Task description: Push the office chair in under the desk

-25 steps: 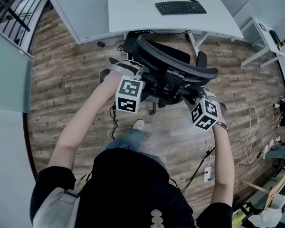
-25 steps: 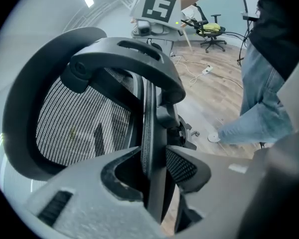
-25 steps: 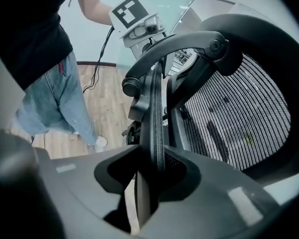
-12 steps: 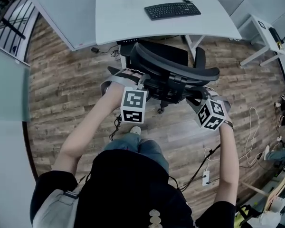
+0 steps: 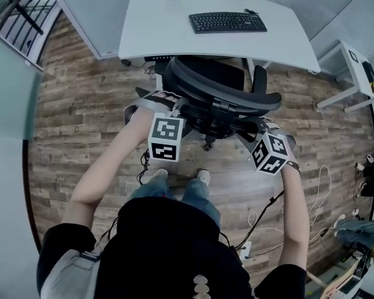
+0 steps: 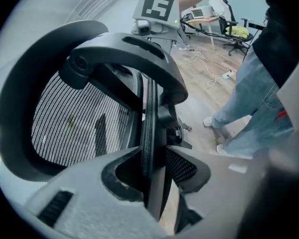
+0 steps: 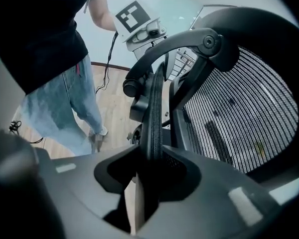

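Rolled closer to desk (image 5: 168, 30) than a second ago: office chair (image 5: 221, 80), seat at desk edge. Left gripper (image 6: 152, 171), right gripper (image 7: 152, 158) clamped on backrest rim (image 6: 149, 108). Push evenly, straight in.

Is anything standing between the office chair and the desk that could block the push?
Nothing visible does: the office chair stands right at the front edge of the desk. The space under the desk is hidden.

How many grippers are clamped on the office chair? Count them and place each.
2. The left gripper is shut on the backrest edge of the office chair at the head view's left; the right gripper is shut on its edge at the right. None seems hidden.
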Demonstrator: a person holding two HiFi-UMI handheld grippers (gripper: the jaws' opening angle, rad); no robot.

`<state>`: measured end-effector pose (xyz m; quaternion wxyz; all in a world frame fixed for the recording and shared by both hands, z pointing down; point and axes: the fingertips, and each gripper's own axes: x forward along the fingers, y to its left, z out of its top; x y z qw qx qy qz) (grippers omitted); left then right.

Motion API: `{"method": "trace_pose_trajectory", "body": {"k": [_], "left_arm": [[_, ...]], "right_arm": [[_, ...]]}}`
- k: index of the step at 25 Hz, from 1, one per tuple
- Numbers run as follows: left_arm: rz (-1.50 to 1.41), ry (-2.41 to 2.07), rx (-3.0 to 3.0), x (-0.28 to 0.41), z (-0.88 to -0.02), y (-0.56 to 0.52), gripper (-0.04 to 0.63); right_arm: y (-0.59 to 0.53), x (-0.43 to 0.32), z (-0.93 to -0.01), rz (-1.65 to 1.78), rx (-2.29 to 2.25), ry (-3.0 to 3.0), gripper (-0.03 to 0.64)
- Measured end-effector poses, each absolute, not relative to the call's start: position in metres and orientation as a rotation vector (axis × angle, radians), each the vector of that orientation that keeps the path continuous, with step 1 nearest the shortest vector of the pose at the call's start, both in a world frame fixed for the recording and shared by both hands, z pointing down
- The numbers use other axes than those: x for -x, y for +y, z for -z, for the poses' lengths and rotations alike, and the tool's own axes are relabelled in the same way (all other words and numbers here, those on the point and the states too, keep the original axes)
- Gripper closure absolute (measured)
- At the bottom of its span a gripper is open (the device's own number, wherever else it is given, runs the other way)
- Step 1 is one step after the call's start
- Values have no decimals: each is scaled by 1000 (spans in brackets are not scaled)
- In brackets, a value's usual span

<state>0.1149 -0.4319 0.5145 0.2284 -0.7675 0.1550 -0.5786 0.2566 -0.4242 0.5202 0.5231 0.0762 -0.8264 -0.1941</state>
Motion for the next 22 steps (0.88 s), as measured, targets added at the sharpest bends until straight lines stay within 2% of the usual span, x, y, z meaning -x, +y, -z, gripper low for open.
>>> {"method": "trace_pose_trajectory", "body": {"k": [13, 22], "left_arm": [[1717, 651, 2149, -194, -514, -501, 451], [1736, 723, 2149, -208, -519, -534, 451]], "right_arm": [[-518, -337, -518, 579, 37, -2004, 494], [-560, -350, -523, 632, 73, -2003, 494]]}}
